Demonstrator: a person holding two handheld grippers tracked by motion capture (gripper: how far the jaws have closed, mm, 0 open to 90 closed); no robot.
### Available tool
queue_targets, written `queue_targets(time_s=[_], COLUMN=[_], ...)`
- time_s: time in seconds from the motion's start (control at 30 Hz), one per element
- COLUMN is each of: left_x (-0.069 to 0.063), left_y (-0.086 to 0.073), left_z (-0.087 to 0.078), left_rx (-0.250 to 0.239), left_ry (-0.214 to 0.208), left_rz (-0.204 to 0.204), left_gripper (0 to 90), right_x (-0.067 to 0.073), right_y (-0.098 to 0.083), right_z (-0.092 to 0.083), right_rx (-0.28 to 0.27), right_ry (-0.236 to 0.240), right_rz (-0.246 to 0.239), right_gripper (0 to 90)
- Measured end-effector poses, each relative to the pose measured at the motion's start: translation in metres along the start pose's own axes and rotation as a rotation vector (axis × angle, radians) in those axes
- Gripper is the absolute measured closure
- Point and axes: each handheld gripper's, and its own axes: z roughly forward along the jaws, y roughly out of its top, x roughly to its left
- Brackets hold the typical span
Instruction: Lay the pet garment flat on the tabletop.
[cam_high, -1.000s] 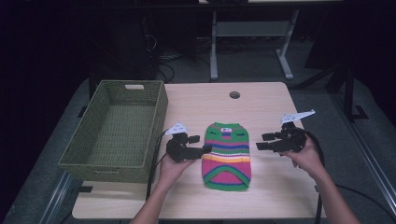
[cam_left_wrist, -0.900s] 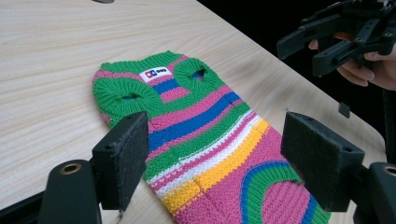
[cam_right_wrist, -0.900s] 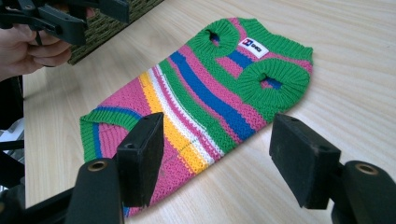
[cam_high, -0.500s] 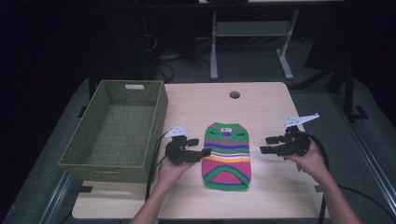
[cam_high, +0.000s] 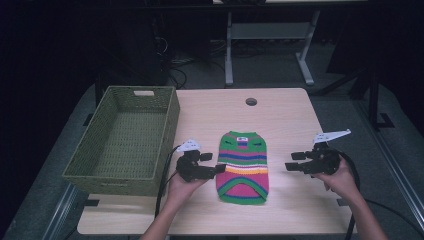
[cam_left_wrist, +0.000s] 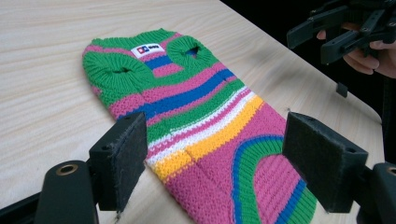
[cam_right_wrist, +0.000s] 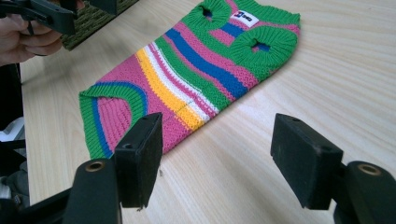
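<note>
Approach to the knitted sweater, both grippers open and empty

The striped sweater (cam_high: 243, 167) lies flat at the centre of the high view on the table (cam_high: 280, 120), collar toward the top of the frame, hem toward the bottom. The left gripper (cam_high: 214, 163) sits just beside its left edge, jaws spread, nothing between them; the right gripper (cam_high: 292, 162) stands apart from its right edge, jaws likewise spread and empty. For a clean pickup, bring each gripper onto its own side edge at matching height, slide the lower jaw under the knit, and close only once fabric fills the gap. The basket (cam_high: 90, 172) at centre left is the likely destination.
</note>
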Motion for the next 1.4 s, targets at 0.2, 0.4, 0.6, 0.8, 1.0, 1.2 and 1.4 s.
queue_targets(time_s=[0.2, 0.4, 0.6, 0.8, 1.0, 1.2, 1.4], left_x=[-0.002, -0.008, -0.013, -0.018, -0.022, -0.026, -0.027], left_y=[-0.007, -0.011, -0.014, -0.018, -0.025, -0.037, -0.053], left_z=[-0.005, -0.01, -0.013, -0.017, -0.022, -0.027, -0.034], left_rx=[0.018, 0.03, 0.046, 0.051, 0.063, 0.062, 0.063], left_ry=[0.01, -0.003, -0.006, -0.013, -0.012, -0.019, -0.021], left_rz=[0.009, 0.028, 0.053, 0.056, 0.063, 0.06, 0.052], left_gripper=[21.9, 21.8, 21.5, 21.5, 21.5, 21.5, 21.5], right_x=[0.004, 0.007, 0.009, 0.012, 0.014, 0.017, 0.022], right_y=[-0.007, -0.019, -0.03, -0.045, -0.059, -0.07, -0.08], right_z=[-0.007, -0.015, -0.02, -0.027, -0.031, -0.037, -0.039], right_rx=[-0.019, -0.03, -0.027, -0.039, -0.05, -0.057, -0.054], right_ry=[-0.004, -0.015, -0.026, -0.032, -0.042, -0.051, -0.089], right_rz=[-0.006, -0.004, -0.003, 0.012, 0.017, 0.03, 0.037], right_gripper=[33.5, 32.9, 32.9, 32.9, 32.0, 30.2, 28.6])
